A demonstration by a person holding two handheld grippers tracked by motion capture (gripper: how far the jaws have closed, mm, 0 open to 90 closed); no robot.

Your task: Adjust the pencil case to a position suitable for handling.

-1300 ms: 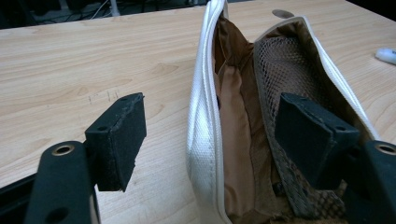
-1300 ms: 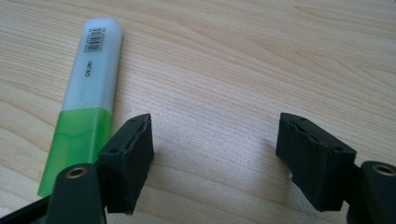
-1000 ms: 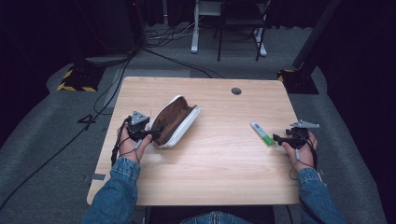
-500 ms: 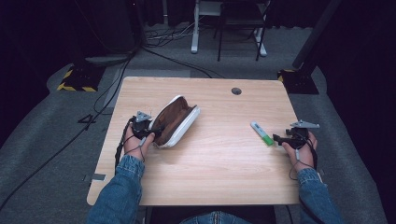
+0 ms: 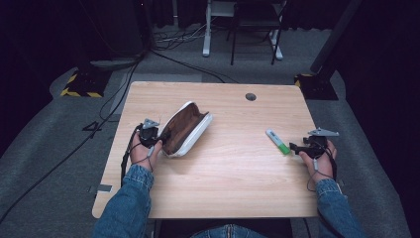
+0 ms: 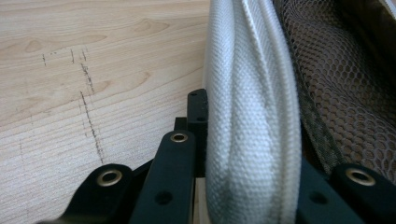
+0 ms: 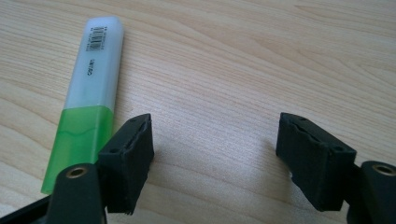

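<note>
High view, left to right. My left hand (image 5: 143, 153) rests on the wooden table (image 5: 233, 183) near its left edge, holding my left gripper (image 5: 159, 137). That gripper sits against the near end of a white pencil case (image 5: 185, 129), which lies open on its side, brown lining showing, angled from lower left to upper right across the left half of the table.

Left gripper view: the white woven rim of the pencil case (image 6: 252, 121) runs up between my two black jaws. One jaw presses its outer face, the other sits on the lining side beside the brown mesh pocket (image 6: 345, 93). My left gripper (image 6: 252, 186) is clenched on that rim. Bare wood grain to the left of it, with a few faint dark pencil marks.

High view, right half: a highlighter (image 5: 277, 141) lies flat on the table, pale body pointing up-left, green cap toward me. My right gripper (image 5: 295, 148) is just beside its green end, held in my right hand (image 5: 322, 156) near the right edge. Denim sleeves on both forearms.

Right gripper view: my right gripper (image 7: 215, 144) is released, jaws spread wide with bare table between them. The highlighter (image 7: 91, 93) lies outside the left jaw, its green cap end passing behind that jaw; touching or not, cannot tell. Barcode label on the pale end.
</note>
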